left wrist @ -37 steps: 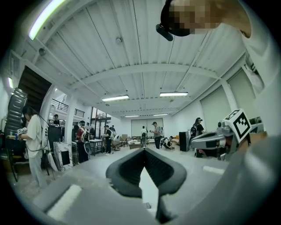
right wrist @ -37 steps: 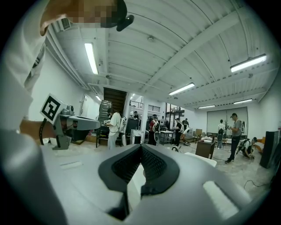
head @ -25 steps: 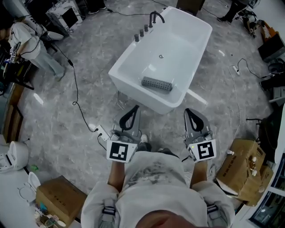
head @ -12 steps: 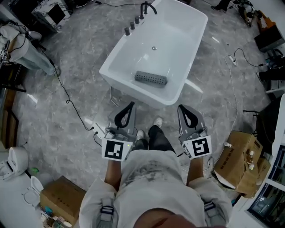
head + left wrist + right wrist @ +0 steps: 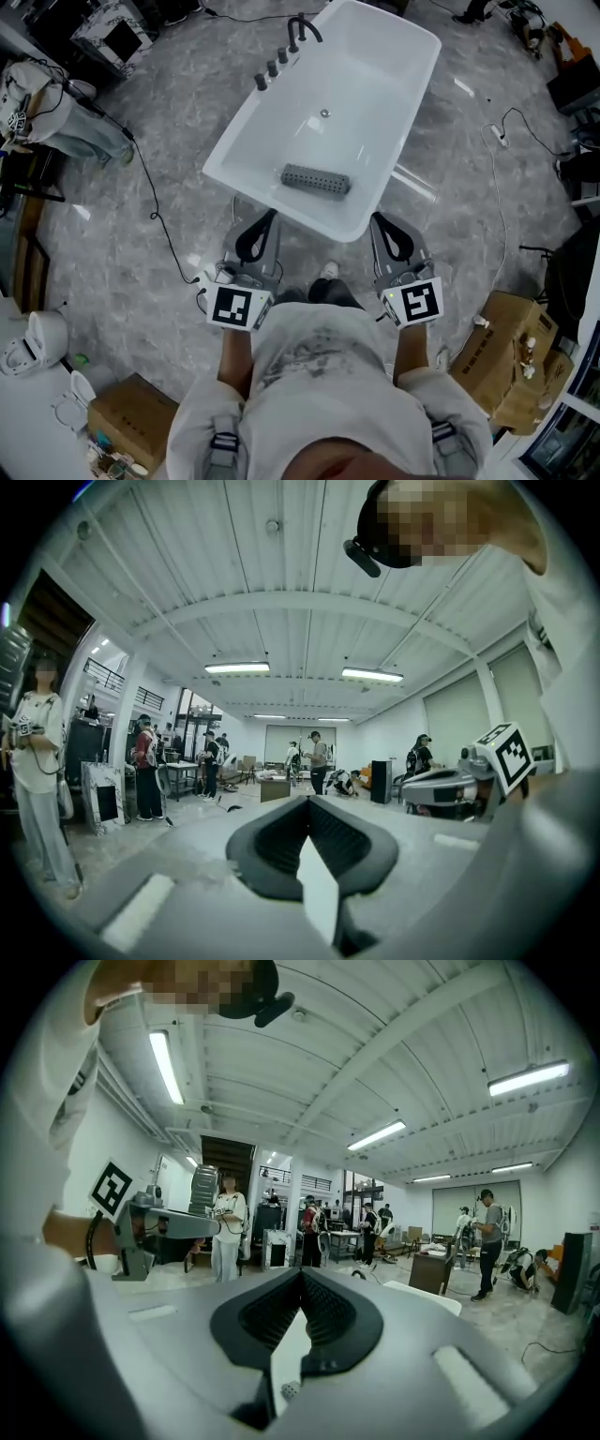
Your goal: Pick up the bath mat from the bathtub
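A white bathtub stands on the grey floor ahead of me. The bath mat, a grey rolled bundle, lies on the tub's floor by the near end. In the head view my left gripper reaches level towards the near rim, its jaws shut with nothing in them. My right gripper is alongside, just short of the same rim, shut and empty too. In the left gripper view the left gripper has its pads together. The right gripper view shows my right gripper closed, with the tub's rim beyond.
A dark faucet and taps sit on the tub's far left rim. A black cable runs over the floor at left. Cardboard boxes stand at right and at lower left. People stand at benches across the room.
The person has stepped towards the tub. Both grippers have moved forward together and now stand close to its near rim, still shut. The mat has not moved.
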`<state>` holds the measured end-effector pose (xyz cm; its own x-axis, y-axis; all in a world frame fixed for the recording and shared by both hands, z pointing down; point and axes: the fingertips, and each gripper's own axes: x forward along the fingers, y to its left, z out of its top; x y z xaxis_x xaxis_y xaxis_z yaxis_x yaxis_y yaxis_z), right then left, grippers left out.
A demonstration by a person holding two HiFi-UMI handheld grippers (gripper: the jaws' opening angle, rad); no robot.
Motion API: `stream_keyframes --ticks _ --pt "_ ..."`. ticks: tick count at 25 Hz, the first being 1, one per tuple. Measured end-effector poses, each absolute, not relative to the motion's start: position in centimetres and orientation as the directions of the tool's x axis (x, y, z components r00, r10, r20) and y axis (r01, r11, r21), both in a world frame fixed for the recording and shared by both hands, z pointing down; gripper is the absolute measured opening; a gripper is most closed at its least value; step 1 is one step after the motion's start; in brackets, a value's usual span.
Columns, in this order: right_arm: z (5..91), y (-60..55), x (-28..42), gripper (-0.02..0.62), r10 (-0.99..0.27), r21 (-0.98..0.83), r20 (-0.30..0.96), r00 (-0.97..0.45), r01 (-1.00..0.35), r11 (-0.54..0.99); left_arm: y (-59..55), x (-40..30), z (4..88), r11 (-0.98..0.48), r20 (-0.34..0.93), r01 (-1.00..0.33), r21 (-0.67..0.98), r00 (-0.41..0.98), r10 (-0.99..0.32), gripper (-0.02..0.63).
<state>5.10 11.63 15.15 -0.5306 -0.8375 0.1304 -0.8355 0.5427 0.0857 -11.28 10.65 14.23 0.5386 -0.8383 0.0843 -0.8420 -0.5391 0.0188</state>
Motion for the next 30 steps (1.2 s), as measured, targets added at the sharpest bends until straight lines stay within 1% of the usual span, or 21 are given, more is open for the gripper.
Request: stream_keyframes --ticks 8,12,20,30 --pt "15.5 8.1 8.3 0.002 -0.822 0.075 0.123 -0.556 -0.821 0.566 7.1 -8.1 14.5 -0.527 0.096 -0.85 -0.012 0.524 -0.846 0.003" --pt "16.0 6.2 8.9 0.003 -0.82 0.067 0.13 -0.557 -0.821 0.567 5.2 -7.9 14.6 -0.516 0.107 -0.857 -0.006 0.512 -0.852 0.003" --pt "16.7 1.5 7.4 0.003 -0.835 0.073 0.163 -0.526 -0.837 0.542 0.1 -8.8 15.8 -0.563 0.093 -0.827 0.013 0.561 -0.822 0.003" --pt "21.0 -5.4 4.1 0.003 -0.853 0.047 0.26 -0.452 -0.877 0.479 -7.2 -11.6 20.1 -0.628 0.162 -0.771 0.109 0.637 -0.754 0.003"
